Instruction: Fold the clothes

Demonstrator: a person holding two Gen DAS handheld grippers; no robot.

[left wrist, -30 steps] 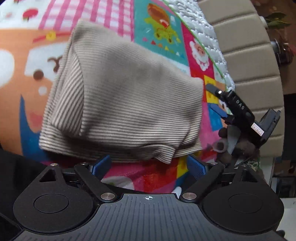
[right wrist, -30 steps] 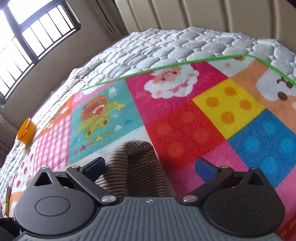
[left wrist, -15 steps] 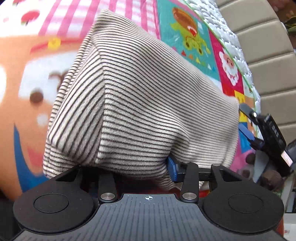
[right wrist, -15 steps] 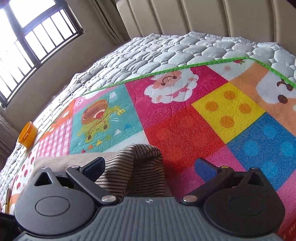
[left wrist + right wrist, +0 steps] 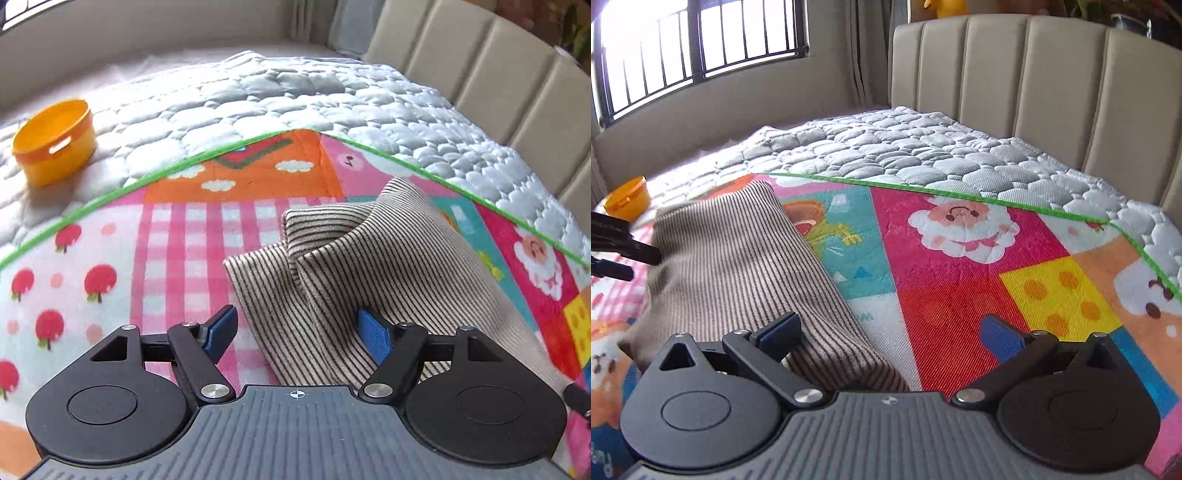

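Observation:
A beige garment with thin dark stripes [image 5: 369, 266] lies folded on the colourful play mat [image 5: 184, 258], one flap standing up in a ridge. My left gripper [image 5: 297, 334] hovers at its near edge with jaws opening. The fabric's edge runs between the blue pads without being pinched, and the left pad is over bare mat. In the right wrist view the garment [image 5: 731, 266] lies at the left, its near corner under the left finger. The right gripper [image 5: 890, 334] is open over the red mat square, holding nothing. The left gripper's black fingers [image 5: 613, 251] reach the garment's far side.
An orange plastic tub [image 5: 55, 140] sits on the grey quilted mattress cover [image 5: 295, 96] beyond the mat's green border. A beige padded headboard [image 5: 1034, 92] bounds the bed at the back right, with a barred window [image 5: 701, 44] at the back left.
The left gripper closed on the garment's near edge, carried it over across the mat, and now has parted its jaws. The right gripper rolled and shifted, staying open.

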